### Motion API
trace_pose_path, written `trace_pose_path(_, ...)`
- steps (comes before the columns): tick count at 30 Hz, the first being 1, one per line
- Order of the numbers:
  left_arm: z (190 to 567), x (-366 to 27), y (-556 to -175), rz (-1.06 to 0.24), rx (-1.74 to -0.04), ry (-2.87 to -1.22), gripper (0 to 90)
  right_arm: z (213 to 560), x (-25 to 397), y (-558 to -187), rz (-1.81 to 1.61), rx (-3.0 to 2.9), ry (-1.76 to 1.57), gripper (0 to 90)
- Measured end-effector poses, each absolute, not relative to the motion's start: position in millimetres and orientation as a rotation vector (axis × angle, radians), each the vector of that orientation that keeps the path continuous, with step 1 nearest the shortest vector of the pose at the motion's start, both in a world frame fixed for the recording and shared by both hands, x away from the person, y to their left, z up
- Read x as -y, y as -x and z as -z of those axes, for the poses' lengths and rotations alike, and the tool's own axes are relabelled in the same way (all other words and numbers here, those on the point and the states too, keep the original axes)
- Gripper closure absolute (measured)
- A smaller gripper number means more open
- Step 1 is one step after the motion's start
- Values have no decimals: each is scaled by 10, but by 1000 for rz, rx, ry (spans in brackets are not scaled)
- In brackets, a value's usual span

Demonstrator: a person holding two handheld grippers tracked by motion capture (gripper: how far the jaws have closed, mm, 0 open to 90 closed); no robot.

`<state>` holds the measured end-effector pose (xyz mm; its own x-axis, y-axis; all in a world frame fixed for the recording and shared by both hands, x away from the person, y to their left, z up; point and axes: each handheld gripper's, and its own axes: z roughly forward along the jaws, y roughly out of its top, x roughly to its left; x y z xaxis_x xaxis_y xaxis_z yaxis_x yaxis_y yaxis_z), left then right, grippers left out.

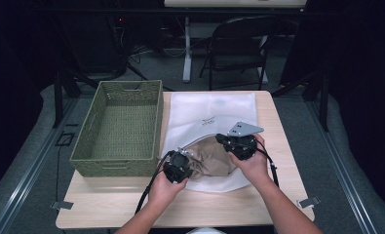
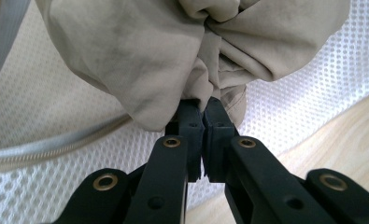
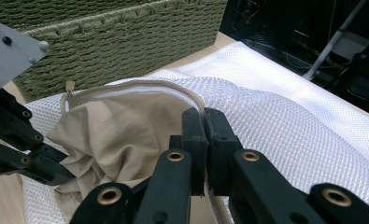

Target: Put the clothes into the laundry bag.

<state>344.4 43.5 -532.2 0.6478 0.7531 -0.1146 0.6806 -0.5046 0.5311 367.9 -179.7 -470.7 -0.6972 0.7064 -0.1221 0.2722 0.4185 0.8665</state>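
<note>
Cloth [image 1: 214, 158], a beige bundle, lies half inside the open mouth of a white mesh bag [image 1: 214, 109] near the table's [image 1: 107, 204] front edge, its loose end spilling toward the front. It looks light, soft and limp, so it should crumple and sag rather than slide as one piece, and a pinch on a gathered fold seems the surest hold. The left gripper [image 2: 202, 105] has just that: its jaws are clamped together on a bunched fold at the cloth's near end, over the mesh. The right gripper [image 3: 202, 114] has its jaws closed on the bag's zipper [image 3: 140, 84] rim, holding the mouth up and open beside the cloth. The mesh itself seems thin and floppy, likely to collapse if the rim is let go. A green woven basket [image 1: 119, 126] stands at the table's left edge, just beside the bag. Beyond the far edge a folding chair [image 1: 239, 46] stands on the floor.
</note>
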Motion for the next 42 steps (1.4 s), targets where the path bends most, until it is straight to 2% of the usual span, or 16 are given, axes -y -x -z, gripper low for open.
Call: trace_pose_path(42,5414,-200,-3692,-252,-1150,-2290,879,4705,1790,-3669,-1224,-2201,-824,878)
